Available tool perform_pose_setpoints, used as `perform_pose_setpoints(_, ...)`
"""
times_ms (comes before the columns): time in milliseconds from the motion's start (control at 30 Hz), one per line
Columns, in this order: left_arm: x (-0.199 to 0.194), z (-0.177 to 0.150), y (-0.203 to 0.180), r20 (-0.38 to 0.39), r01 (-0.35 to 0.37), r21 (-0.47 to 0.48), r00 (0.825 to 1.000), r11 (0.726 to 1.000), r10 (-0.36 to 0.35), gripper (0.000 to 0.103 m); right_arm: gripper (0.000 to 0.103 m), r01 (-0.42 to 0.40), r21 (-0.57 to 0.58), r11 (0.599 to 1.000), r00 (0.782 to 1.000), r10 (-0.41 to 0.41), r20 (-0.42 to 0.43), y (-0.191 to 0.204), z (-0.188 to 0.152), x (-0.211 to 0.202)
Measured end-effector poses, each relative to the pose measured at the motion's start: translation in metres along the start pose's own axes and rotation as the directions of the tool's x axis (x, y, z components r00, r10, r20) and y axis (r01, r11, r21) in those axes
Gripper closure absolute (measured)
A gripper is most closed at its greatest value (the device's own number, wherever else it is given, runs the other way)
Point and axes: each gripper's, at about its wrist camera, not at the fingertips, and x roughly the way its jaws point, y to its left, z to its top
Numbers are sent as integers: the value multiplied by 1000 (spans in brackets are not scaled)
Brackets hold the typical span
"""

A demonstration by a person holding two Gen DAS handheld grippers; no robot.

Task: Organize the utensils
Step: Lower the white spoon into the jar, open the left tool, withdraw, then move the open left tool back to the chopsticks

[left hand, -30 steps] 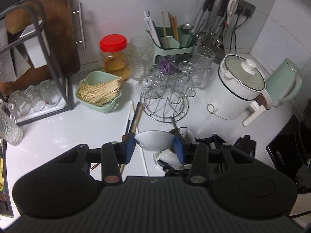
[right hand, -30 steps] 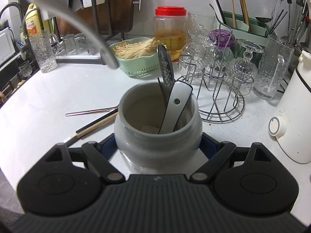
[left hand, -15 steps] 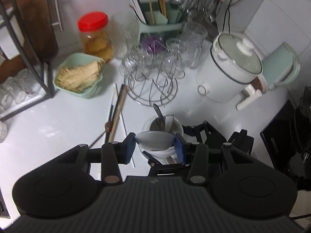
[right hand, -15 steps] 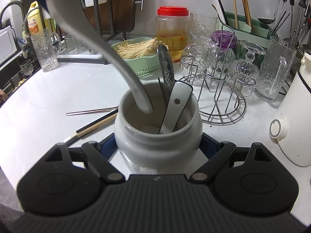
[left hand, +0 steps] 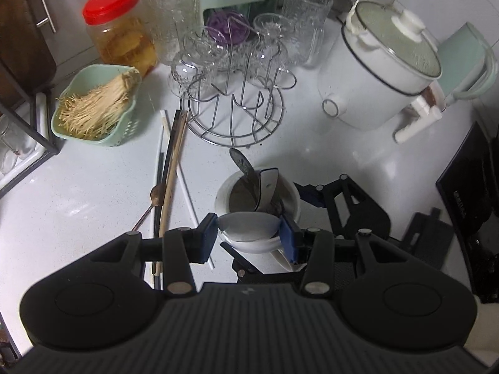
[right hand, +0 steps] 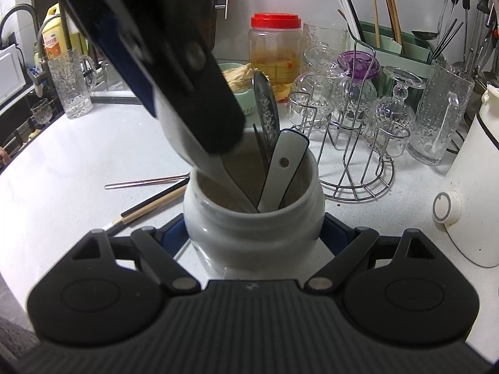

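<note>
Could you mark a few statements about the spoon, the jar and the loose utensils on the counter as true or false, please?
1. The left gripper holds a white ceramic spoon by its bowl. True.
2. The white jar stands free, with no gripper around it. False: the right gripper clamps it on both sides.
3. The jar is empty. False: it already holds a patterned metal utensil and a white spoon handle.
4. Chopsticks lie on the counter beside the jar. True.
5. The jar with the red lid lies on its side. False: it stands upright.
</note>
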Motion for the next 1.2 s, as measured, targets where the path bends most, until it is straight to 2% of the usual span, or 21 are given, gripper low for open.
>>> perform_pose_setpoints(267,5,2,0,-8,16,4,1000,1000,-16,54,12,1,4,1000,1000,-1,1,0,0,0)
perform_pose_setpoints(333,3,1,-1,-4,17,13,1000,1000,-17,51,12,3,7,1000,1000,-3,0,0,0,0)
perform_pose_setpoints(367,2,0,-1,0,18,17,1000,1000,-18,47,12,5,8,1000,1000,-5,0,1,0,0)
perform_pose_setpoints(433,-3,-2,1,22,34,8,999,999,-34,44,12,10,13,1000,1000,-10,1,2,0,0)
perform_pose_setpoints(700,-34,-8,13,132,16,-38,991,999,-11,44,12,18,17,1000,1000,-18,1,3,2,1)
perform_pose_setpoints(833,-57,-14,18,214,5,-55,977,998,7,44,12,17,16,1000,1000,-17,3,3,2,0)
perform_pose_setpoints(1000,-81,-29,24,314,-19,-90,948,996,46,44,12,18,21,1000,1000,-18,2,3,2,1)
perform_pose_setpoints(1200,-94,-52,42,377,-41,-168,920,985,103,44,12,26,30,999,1000,-26,4,4,2,0)
